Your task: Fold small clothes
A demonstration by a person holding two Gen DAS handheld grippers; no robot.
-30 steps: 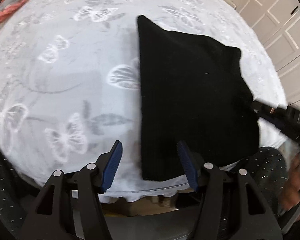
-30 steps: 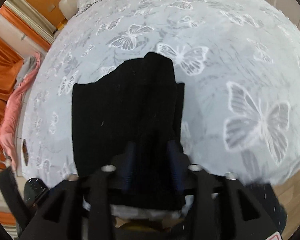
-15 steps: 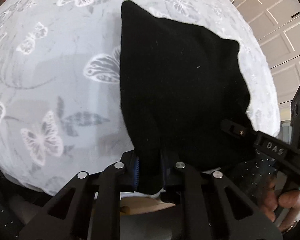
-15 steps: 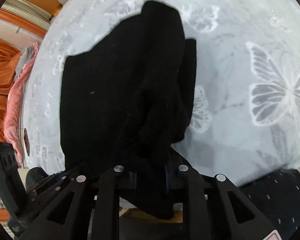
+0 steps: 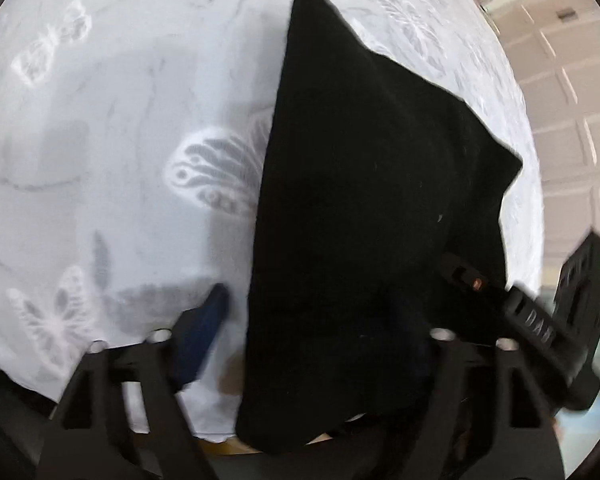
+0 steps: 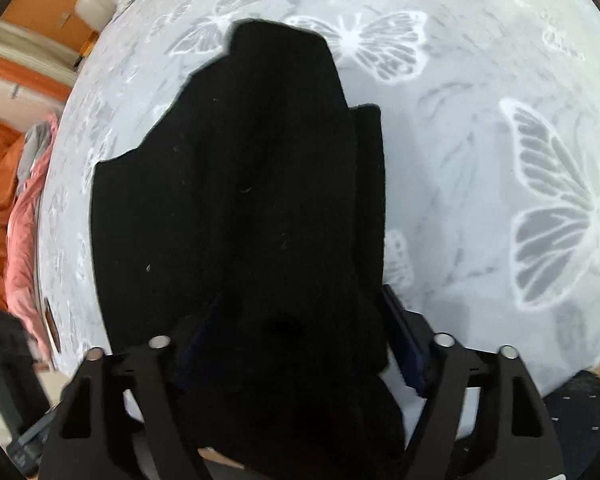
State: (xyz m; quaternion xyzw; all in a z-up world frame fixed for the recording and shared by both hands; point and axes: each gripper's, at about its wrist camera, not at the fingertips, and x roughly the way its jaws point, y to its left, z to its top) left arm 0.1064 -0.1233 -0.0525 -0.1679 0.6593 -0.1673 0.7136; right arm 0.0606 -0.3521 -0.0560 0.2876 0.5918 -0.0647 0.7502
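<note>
The left tongs point(image 5: 304, 336) are standing wide apart, astride the near edge of a black garment point(image 5: 364, 208) lying on the butterfly-print tabletop point(image 5: 100, 160), seemingly releasing it. The right tongs point(image 6: 300, 344) are also parted around its bunched near hem. Its long axis is running away from the cameras.

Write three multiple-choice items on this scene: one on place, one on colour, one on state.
1. The garment lies on: A) a butterfly-print tablecloth B) a wooden floor C) a chair.
2. The garment is: A) red B) black C) white.
3. The jaws of the left gripper are: A) shut on the garment B) out of view C) open.
Key: 1 A, pale butterfly fabric surrounds it. 2 B, it is uniformly black in both views. 3 C, the blue pad stands clear of the garment's edge.
</note>
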